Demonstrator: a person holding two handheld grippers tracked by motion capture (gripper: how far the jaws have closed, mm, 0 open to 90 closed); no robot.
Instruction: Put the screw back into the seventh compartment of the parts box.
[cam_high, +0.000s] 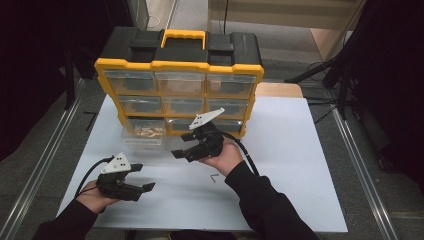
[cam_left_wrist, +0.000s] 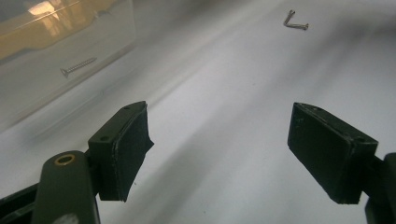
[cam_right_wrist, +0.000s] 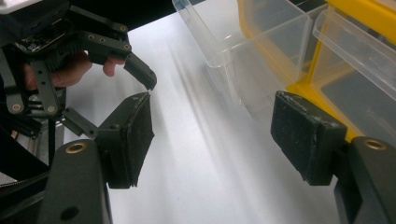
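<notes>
Clear bin (cam_high: 142, 136) on table (cam_high: 300, 165), before organiser (cam_high: 180, 85), R gripper (cam_high: 181, 151) beside

Left gripper (cam_high: 145, 188) low, jaws apart; right gripper (cam_high: 181, 153) raised, jaws wide.

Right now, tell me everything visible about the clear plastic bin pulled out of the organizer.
The clear plastic bin is a transparent, open-topped rectangular drawer with thin walls. It sits upright on the white table, against the front of the yellow-and-black organizer case, below its lower-left slot. It holds brownish small parts and one loose screw. Neither gripper touches it.
</notes>
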